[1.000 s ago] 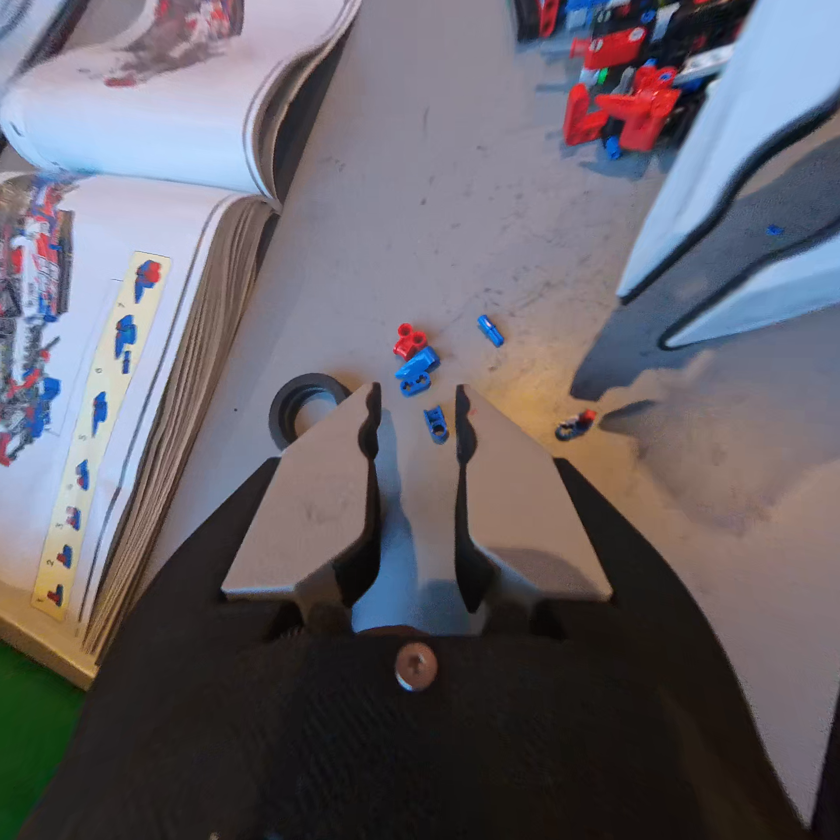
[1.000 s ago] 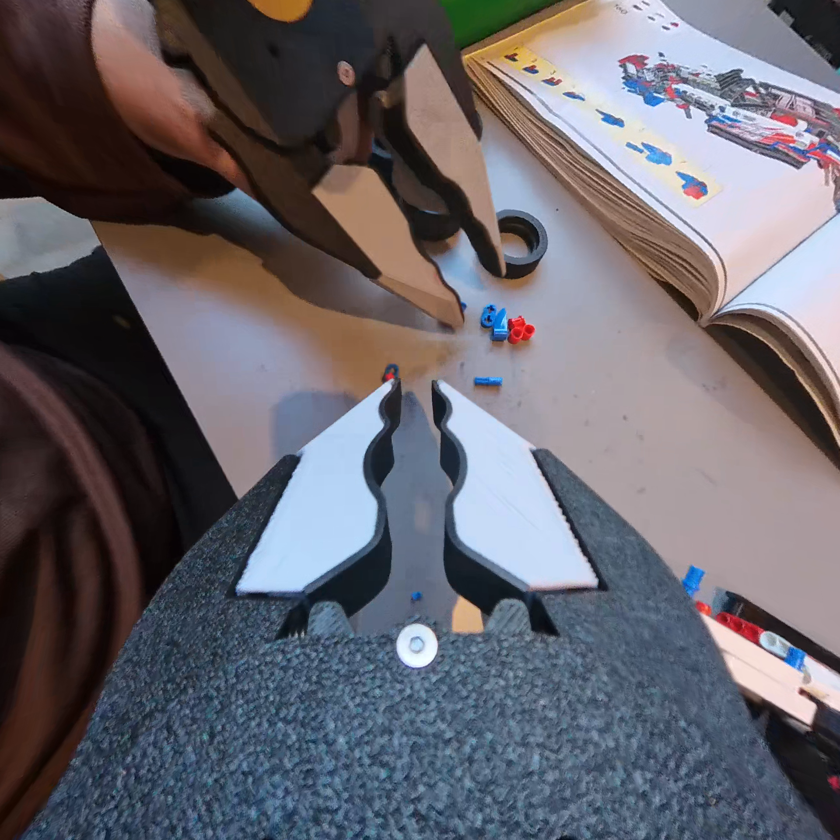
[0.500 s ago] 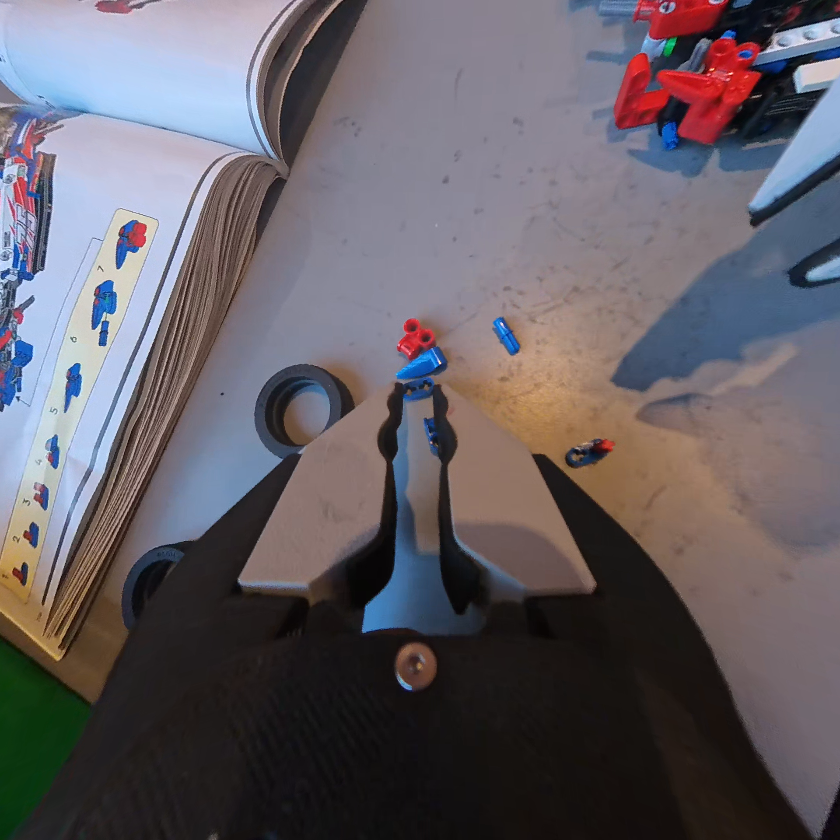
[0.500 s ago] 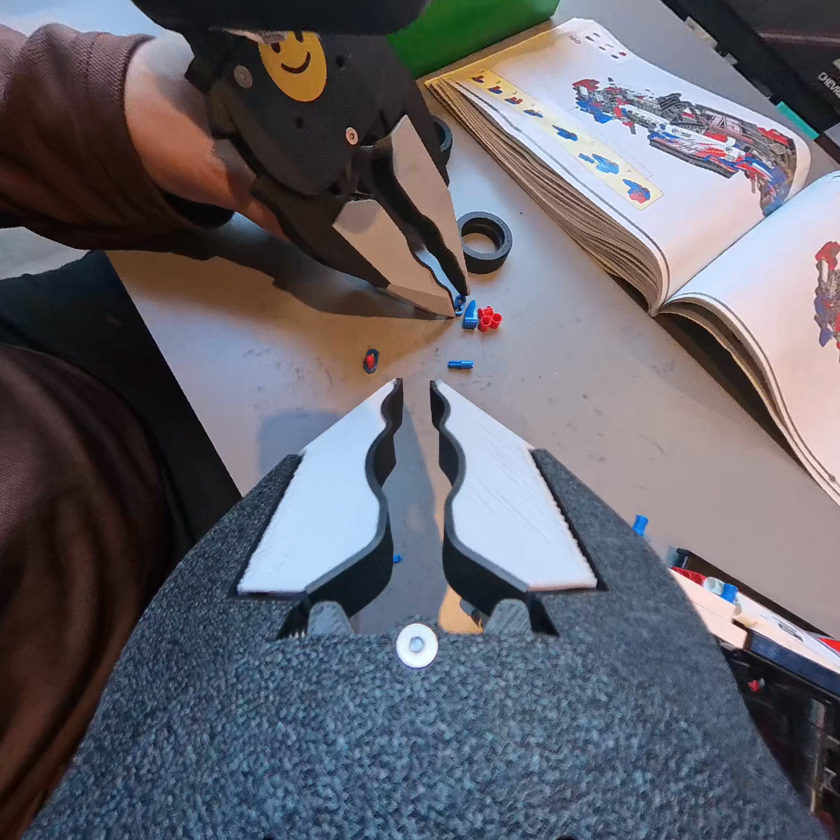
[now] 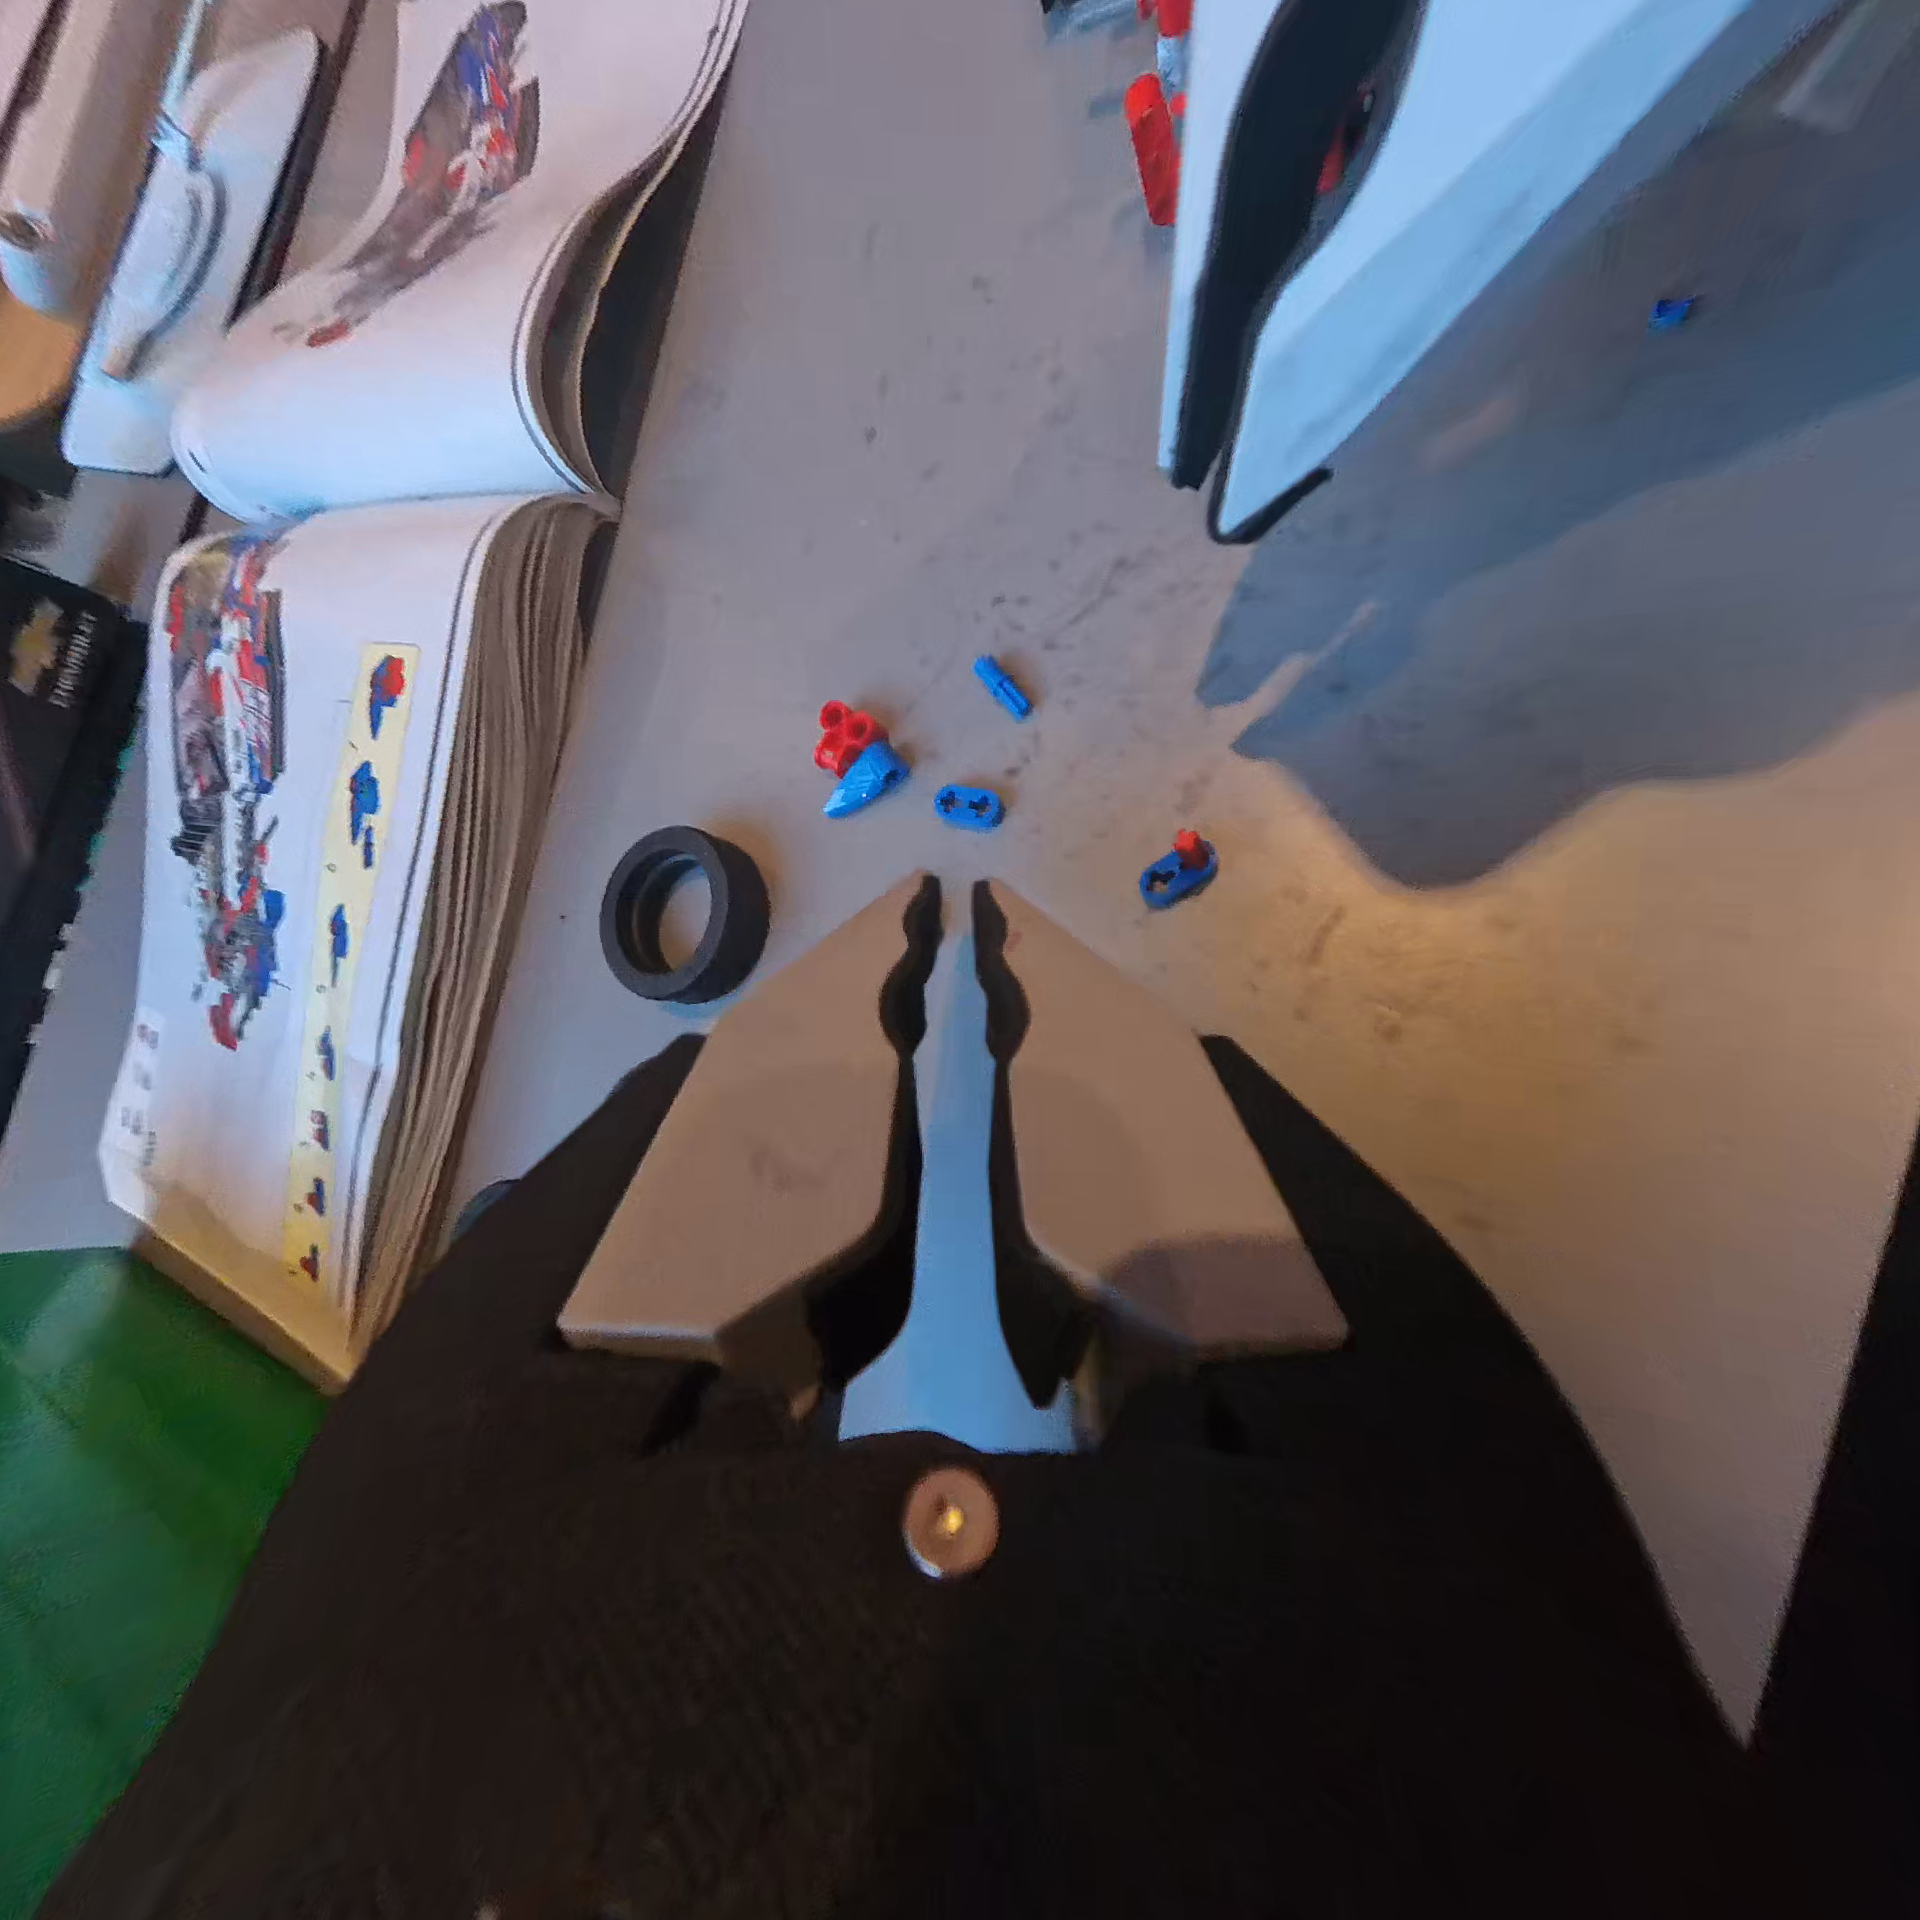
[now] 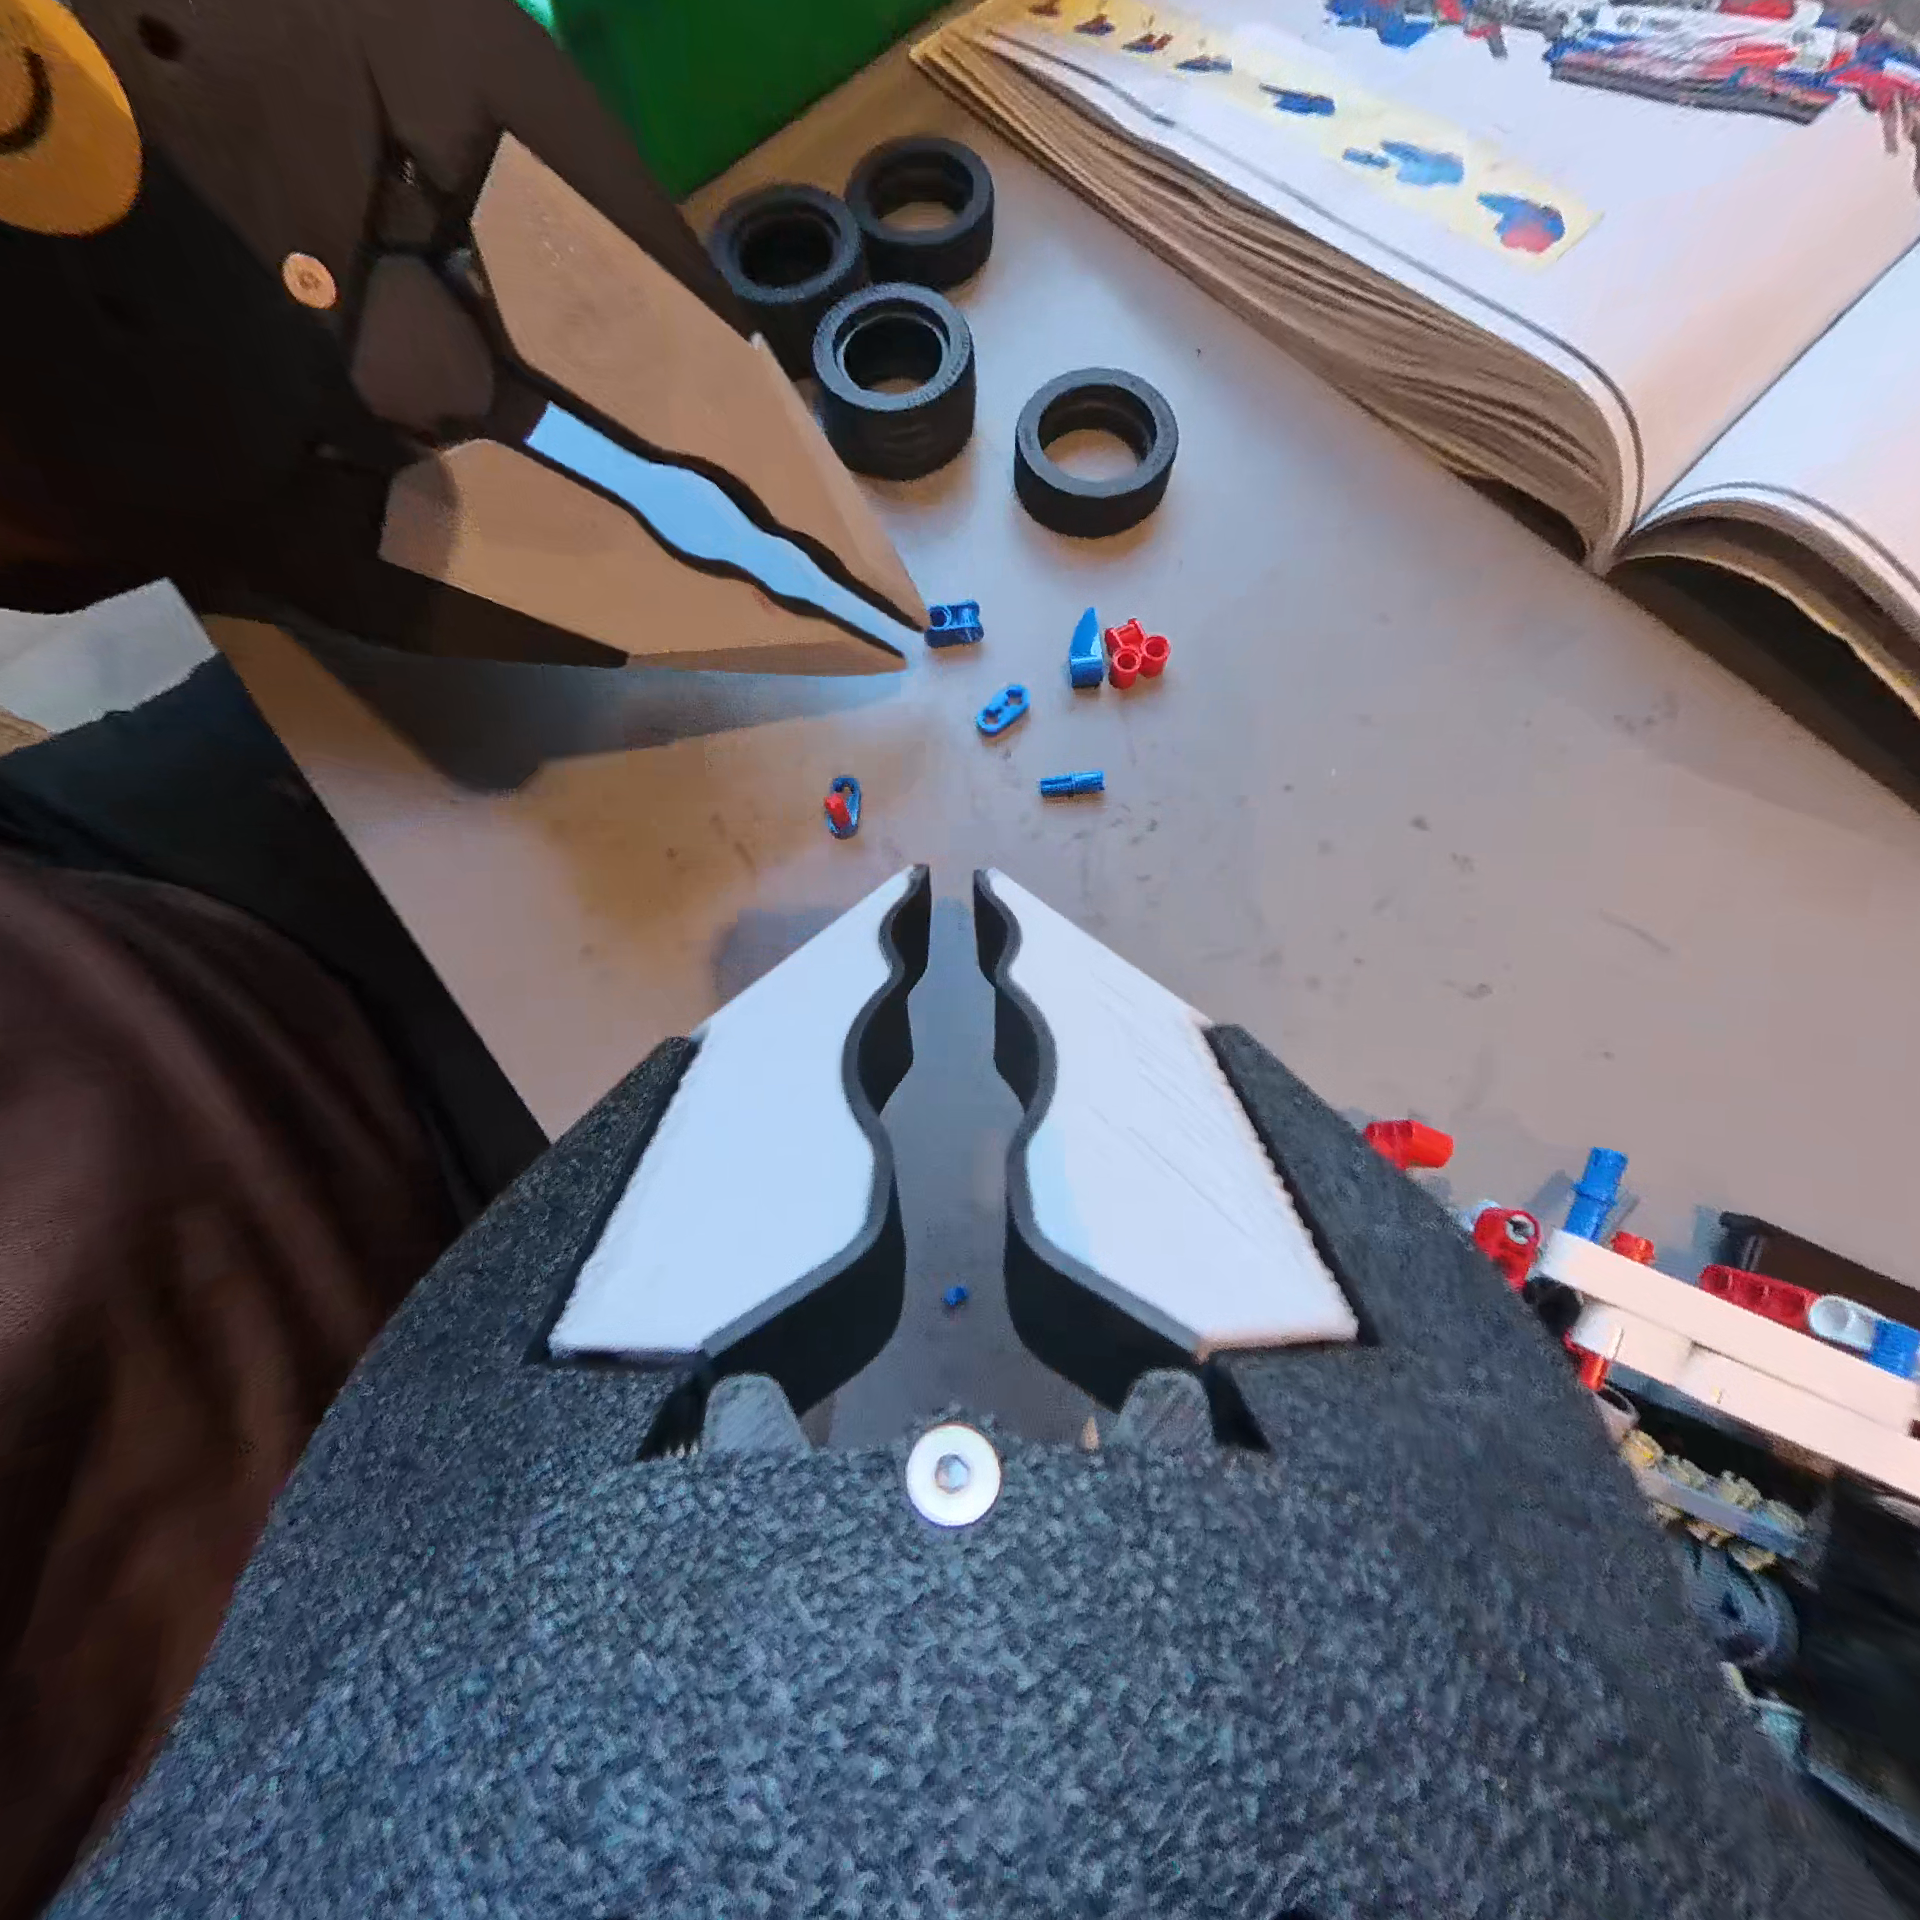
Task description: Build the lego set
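Both views are moderately bright, with a warm orange patch of light on the grey bench point(image 5: 1507, 1039) beside cooler, bluish areas. The right tool point(image 5: 1455, 208) casts a broad, soft-edged shadow across the bench in the left wrist view. That view is smeared by motion blur, worst at the open book point(image 5: 343, 727) and upper corners. The right wrist view is sharper at centre; its edges bend, wide-angle. The light possibly comes from overhead; its source stays unseen.
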{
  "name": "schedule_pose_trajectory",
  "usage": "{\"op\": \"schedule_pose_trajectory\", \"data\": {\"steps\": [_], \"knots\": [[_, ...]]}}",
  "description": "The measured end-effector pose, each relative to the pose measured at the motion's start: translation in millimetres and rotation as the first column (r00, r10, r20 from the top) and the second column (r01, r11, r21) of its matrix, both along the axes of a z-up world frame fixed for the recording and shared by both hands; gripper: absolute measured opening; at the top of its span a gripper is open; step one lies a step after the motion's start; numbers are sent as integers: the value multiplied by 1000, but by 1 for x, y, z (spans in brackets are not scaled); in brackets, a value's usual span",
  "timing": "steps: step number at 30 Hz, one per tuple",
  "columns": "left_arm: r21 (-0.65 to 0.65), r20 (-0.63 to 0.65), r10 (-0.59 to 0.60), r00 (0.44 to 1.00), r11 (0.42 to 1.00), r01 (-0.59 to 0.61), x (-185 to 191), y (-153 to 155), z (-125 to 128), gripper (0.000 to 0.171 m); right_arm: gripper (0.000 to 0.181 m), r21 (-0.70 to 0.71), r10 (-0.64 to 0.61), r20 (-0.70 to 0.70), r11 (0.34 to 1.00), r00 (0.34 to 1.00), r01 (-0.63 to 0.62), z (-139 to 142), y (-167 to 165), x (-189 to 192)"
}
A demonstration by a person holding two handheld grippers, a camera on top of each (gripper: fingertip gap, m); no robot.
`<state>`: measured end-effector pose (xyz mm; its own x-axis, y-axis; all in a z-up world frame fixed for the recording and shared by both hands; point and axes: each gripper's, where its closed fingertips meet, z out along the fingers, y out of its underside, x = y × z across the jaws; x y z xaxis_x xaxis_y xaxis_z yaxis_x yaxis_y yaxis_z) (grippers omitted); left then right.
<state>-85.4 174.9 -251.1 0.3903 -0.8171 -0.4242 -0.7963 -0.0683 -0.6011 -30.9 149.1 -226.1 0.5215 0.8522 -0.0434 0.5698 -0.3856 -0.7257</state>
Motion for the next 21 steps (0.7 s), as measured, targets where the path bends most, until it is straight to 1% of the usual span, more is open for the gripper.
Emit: {"op": "schedule_pose_trajectory", "data": {"steps": [2, 4, 6, 9, 11, 13, 16, 18, 21], "knots": [[-61, 31, -12, 999, 998, 14, 3, -2, -2, 15, 8, -2, 4, 3, 1000, 1000, -4, -1, 0, -3], [-126, 59, -36, 998, 991, 43, 8, 0, -3, 16, 8, 1, 11, -3, 1000, 1000, -11, 1, 0, -7], [-175, 43, -34, 999, 984, 41, 8, 8, -6, 17, 8, 9, 20, -8, 1000, 1000, -19, 4, -1, -11], [-257, 27, -43, 999, 965, 48, 10, 11, -10, 25, 8, 30, 26, 1, 999, 1000, -26, 7, -2, -12], [-279, 34, -75, 997, 957, 82, 14, 8, -11, 23, 8, 33, 26, -6, 999, 1000, -26, 9, -2, -11], [-278, -4, -85, 996, 957, 81, 12, 10, -15, 23, 8, 32, 28, -17, 999, 999, -28, 11, -3, -11], [-298, -3, -107, 994, 949, 102, 13, 12, -16, 24, 8, 33, 31, -18, 999, 999, -31, 11, -3, -11], [-325, 6, -144, 990, 936, 138, 14, 11, -16, 20, 8, 29, 37, -17, 999, 999, -36, 10, -4, -11], [-324, -10, -206, 979, 927, 191, 15, 8, -17, 17, 8, 26, 42, -6, 999, 999, -42, 8, -5, -11]]}}
